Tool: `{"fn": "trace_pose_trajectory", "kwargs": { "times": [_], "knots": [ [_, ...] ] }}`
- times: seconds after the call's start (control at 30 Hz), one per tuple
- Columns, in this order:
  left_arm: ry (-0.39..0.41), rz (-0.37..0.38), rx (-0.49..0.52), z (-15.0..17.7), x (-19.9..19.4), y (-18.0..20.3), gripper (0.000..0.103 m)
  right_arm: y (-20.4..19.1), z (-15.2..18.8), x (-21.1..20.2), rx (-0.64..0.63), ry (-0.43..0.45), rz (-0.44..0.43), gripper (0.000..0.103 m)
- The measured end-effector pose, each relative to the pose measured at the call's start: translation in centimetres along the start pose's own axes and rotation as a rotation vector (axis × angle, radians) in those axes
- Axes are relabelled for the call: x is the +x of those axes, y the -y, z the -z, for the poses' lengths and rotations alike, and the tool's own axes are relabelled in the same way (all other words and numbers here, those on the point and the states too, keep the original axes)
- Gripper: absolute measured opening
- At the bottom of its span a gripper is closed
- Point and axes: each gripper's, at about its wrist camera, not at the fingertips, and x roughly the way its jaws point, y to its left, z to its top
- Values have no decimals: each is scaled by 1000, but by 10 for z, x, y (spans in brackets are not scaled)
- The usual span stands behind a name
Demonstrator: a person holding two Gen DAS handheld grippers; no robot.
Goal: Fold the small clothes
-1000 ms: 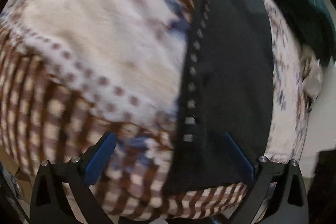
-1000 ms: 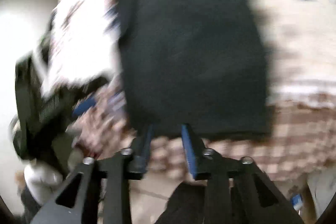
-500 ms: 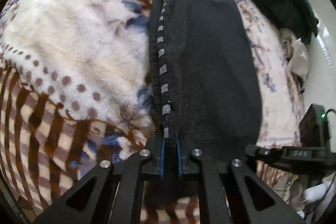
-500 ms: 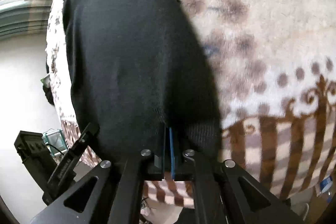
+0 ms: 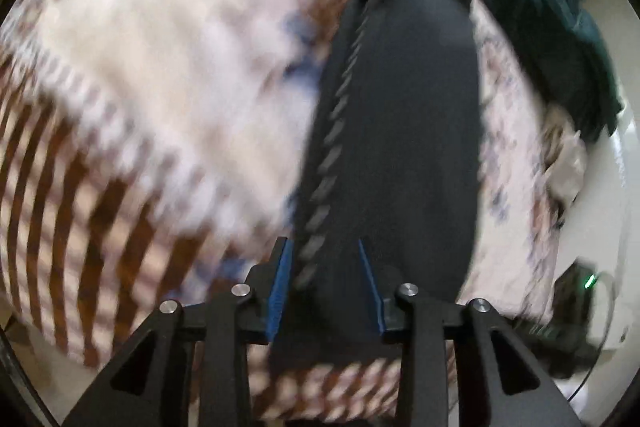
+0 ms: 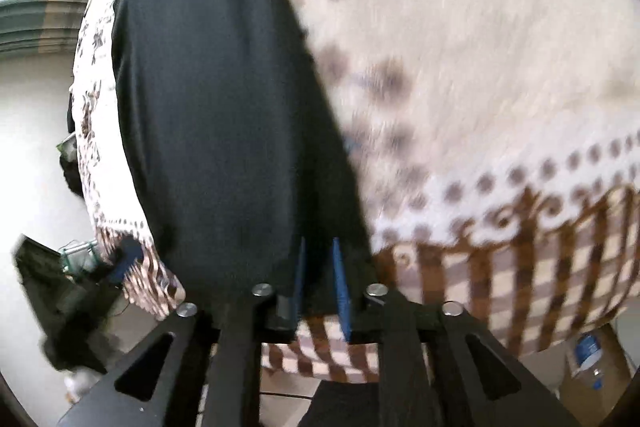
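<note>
A dark garment (image 5: 404, 131) lay on a patterned blanket (image 5: 160, 67), its long axis running from frame bottom to top. Both the left gripper (image 5: 326, 287) and right gripper (image 6: 320, 279) sat spread at its near edge, pinching nothing.

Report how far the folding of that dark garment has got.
Done: the dark garment lies as a long narrow strip on the patterned blanket. In hand: nothing; left gripper and right gripper are open at its near end. Left: folding it shorter, probably.
</note>
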Motion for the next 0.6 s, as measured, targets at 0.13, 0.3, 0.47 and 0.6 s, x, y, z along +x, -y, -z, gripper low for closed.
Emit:
{"fn": "trace_pose_trajectory", "kwargs": {
  "times": [0.13,0.3,0.47,0.6],
  "knots": [
    [71,-14,52,-46,25,33,39,-5,-13,-4,-14,9,-3,20],
    [-29,-92,73,-96,73,12,39,-16,-25,11,4,-3,1,20],
    [-56,-131,88,-102,53,5,39,-13,-51,1,25,21,46,20],
    [7,-157,92,-107,18,28,39,-24,-71,-7,8,22,-7,20]
  ]
}}
